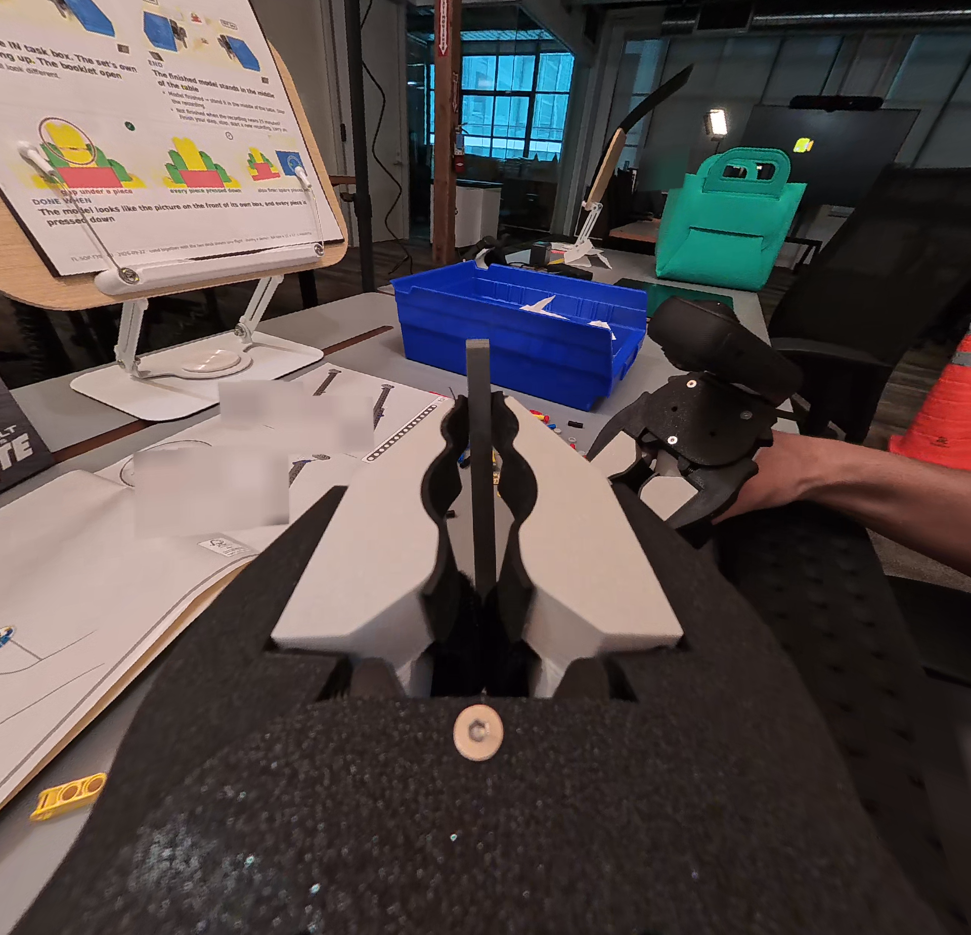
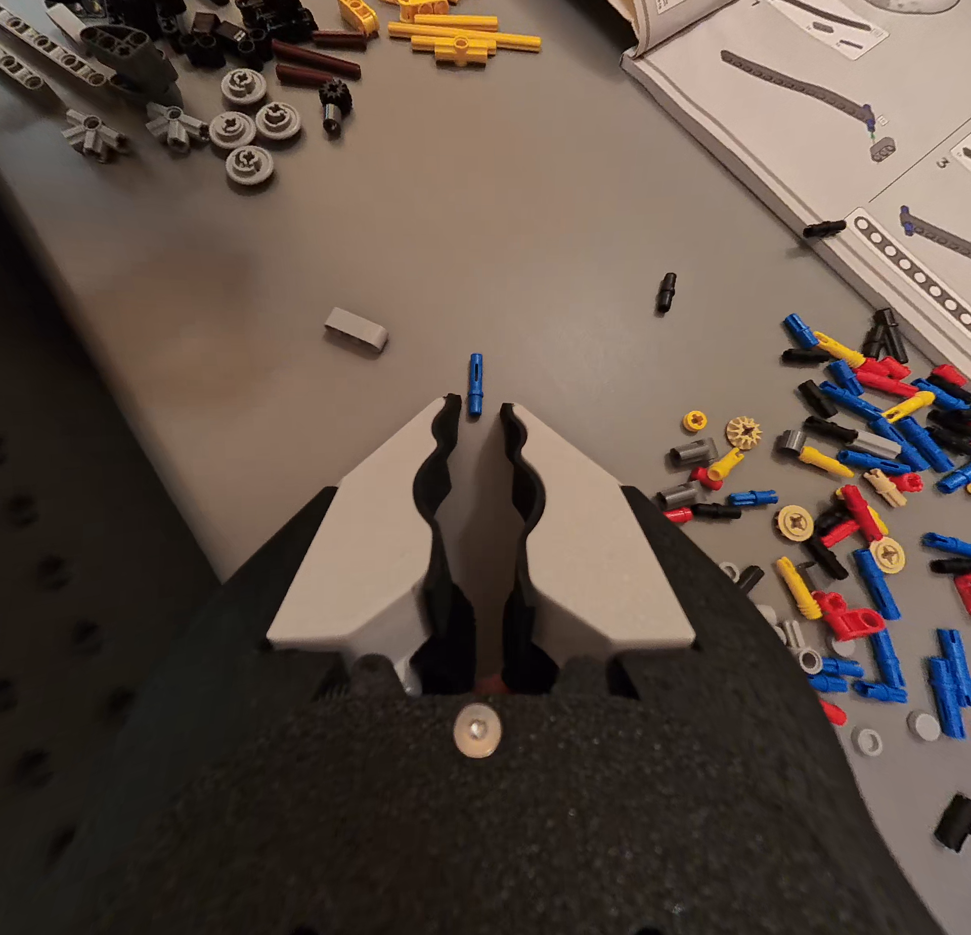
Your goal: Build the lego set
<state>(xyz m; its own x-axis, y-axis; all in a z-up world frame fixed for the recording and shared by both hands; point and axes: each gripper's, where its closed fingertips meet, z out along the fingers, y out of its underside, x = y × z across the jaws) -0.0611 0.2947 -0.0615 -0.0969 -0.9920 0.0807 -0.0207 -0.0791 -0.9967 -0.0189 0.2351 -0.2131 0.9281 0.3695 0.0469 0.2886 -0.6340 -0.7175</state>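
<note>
My left gripper is shut on a long dark grey beam, which stands up edge-on between the fingers above the table. My right gripper is open, its tips low over the grey table. A small blue pin lies on the table with its near end between those tips, untouched. The right gripper also shows in the left wrist view, held by a hand. The open instruction booklet lies at the upper right, and in the left wrist view at the left.
A light grey short beam and two black pins lie near the blue pin. Coloured pins are heaped on the right, yellow parts and grey discs farther off. A blue bin and a sheet stand stand behind. Left tips to right tips: about 15 centimetres.
</note>
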